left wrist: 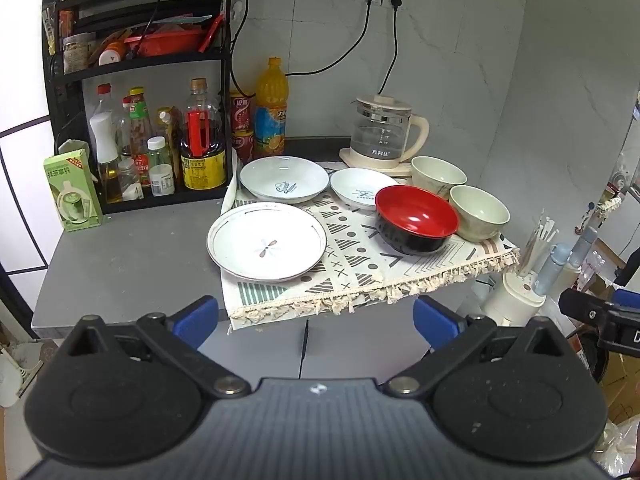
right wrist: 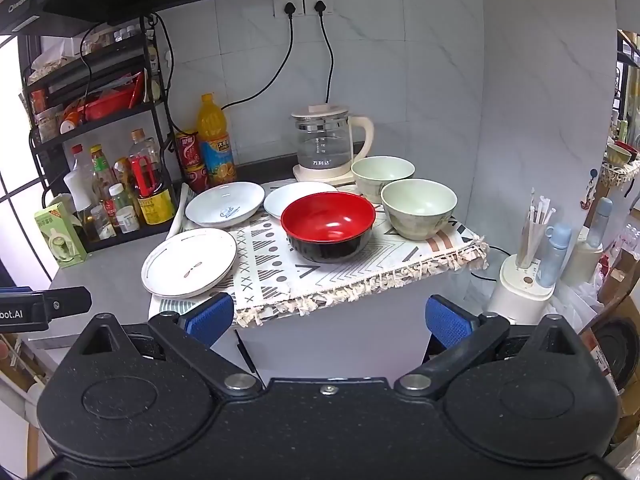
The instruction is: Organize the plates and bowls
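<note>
On a patterned cloth [left wrist: 356, 264] [right wrist: 280, 276] sit a large flat white plate [left wrist: 266, 242] [right wrist: 190, 262], two deeper white plates [left wrist: 284, 179] [left wrist: 360, 189] [right wrist: 224, 204] [right wrist: 292, 196], a red and black bowl [left wrist: 416, 218] [right wrist: 328, 226] and two pale green bowls [left wrist: 478, 212] [left wrist: 438, 172] [right wrist: 418, 208] [right wrist: 382, 172]. My left gripper [left wrist: 316, 320] is open and empty, in front of the counter edge. My right gripper [right wrist: 328, 320] is open and empty, also short of the counter; it shows at the right edge of the left wrist view [left wrist: 600, 316].
A black rack [left wrist: 140, 80] with sauce bottles stands at the back left, with an orange juice bottle [left wrist: 271, 108], cans and a green carton [left wrist: 72, 190]. A glass kettle [left wrist: 384, 132] [right wrist: 328, 144] stands behind the bowls. A white container with straws [right wrist: 528, 276] sits lower right.
</note>
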A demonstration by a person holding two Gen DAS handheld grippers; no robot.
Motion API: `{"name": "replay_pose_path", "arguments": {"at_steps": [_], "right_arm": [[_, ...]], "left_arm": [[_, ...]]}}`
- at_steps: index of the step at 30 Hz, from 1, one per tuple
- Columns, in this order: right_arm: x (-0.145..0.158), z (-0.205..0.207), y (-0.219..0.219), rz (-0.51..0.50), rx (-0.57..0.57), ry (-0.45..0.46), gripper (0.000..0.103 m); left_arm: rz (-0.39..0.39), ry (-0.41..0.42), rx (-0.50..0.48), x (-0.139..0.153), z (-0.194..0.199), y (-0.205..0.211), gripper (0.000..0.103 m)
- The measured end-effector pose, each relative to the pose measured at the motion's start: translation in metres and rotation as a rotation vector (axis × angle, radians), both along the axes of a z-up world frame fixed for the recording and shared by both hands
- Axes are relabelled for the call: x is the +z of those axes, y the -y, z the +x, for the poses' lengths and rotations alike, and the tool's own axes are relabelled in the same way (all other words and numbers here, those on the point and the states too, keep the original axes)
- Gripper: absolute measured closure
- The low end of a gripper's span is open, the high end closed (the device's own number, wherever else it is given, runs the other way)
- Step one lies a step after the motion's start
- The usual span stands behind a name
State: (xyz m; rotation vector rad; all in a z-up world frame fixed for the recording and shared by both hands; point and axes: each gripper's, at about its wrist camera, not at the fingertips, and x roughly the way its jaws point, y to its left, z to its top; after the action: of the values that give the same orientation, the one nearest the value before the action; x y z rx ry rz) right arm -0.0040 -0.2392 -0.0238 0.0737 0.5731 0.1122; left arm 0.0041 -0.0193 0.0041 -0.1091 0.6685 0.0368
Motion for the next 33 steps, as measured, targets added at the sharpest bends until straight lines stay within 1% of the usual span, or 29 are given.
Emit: {"name": "replay_pose_path", "arguments": {"at_steps": [33], "right_arm": [[-0.0022,-0.0025,0.003,-0.004,0.017,-0.011,0.0]], "left_arm": [[0.005,0.001,0.006,-0.0029,-0.0067,-0.0006,0.0]]}}
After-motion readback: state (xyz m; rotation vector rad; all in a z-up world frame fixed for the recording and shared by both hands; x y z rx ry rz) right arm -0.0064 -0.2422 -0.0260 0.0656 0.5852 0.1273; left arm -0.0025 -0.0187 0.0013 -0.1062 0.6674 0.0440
